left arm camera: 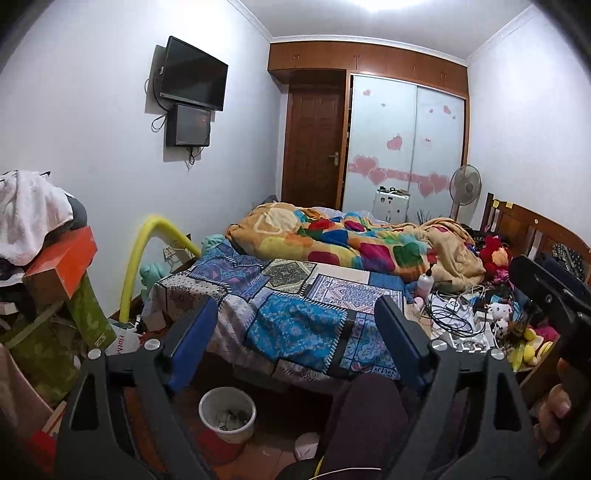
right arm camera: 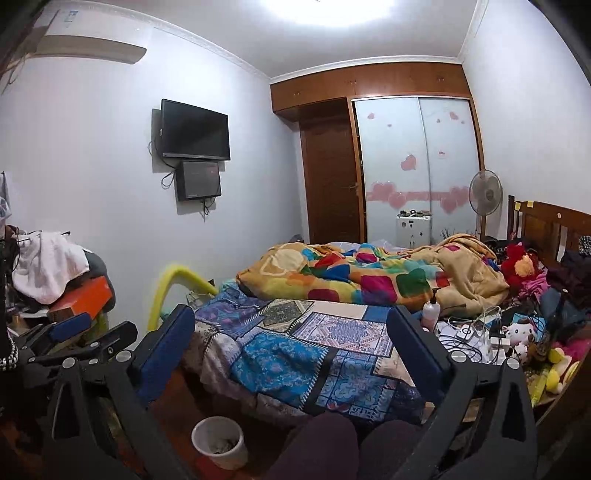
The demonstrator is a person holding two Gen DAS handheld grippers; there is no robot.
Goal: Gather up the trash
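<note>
Trash bin [left arm camera: 227, 415] sits on the floor just below my left gripper [left arm camera: 295, 343], scraps inside. It looks like light, stiff plastic; I'd pinch its rim. Both grippers, right gripper [right arm camera: 291, 350] included, spread empty.

Patchwork quilt [left arm camera: 295, 295] on bed; colourful blanket [left arm camera: 332, 236] behind; 2 wall screens; fan [left arm camera: 465, 184] by wardrobe.

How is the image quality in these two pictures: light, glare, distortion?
Left wrist view: ceiling light blown out at the top edge; walls curve from the fisheye; corners dark. Right wrist view: same glare, larger; wardrobe doors bow; bin on the floor in dim shade.
</note>
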